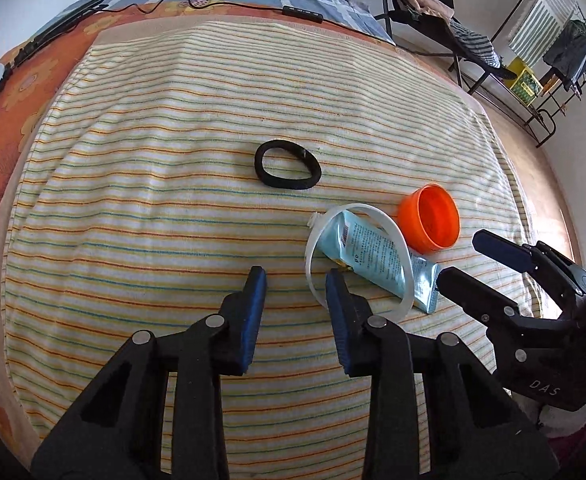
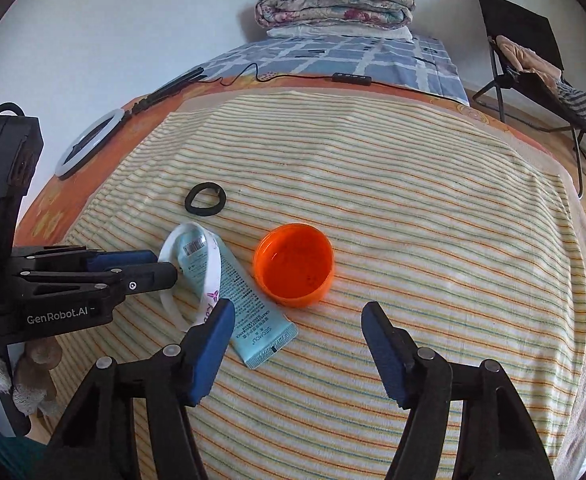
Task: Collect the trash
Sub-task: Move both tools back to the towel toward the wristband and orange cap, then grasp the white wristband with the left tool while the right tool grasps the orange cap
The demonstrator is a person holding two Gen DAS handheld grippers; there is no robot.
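The left gripper (image 1: 295,280), black with blue pads, has its jaws partly open and holds nothing. Its right finger (image 1: 339,300) stands at the near edge of the white plastic ring (image 1: 401,248), perhaps just inside it, while the left finger is over bare cloth. The right gripper (image 2: 299,316) is opened wide and is also empty; it hovers over the striped towel (image 2: 413,200), with the crimped end of the tube just beside its left finger.

The trash lies together in front of both grippers. The pale blue squeezed tube (image 1: 377,258) with printed text lies flat and passes through the white ring, which rests partly on it. The orange round plastic cup (image 2: 293,270), open side up, stands just beside the tube. The black elastic hair band (image 1: 287,164) lies further away, apart from the rest.

I think the main danger is the ring and tube being threaded together. If the left gripper closes on the ring and lifts it, the tube may be dragged and then fall, or push the light cup over. The ring is thin and stiff, so it may also slip out of the pads or rotate. The towel is soft, and a low grasp could catch a fold of cloth. Both grippers are near the same things, so they may hit each other.
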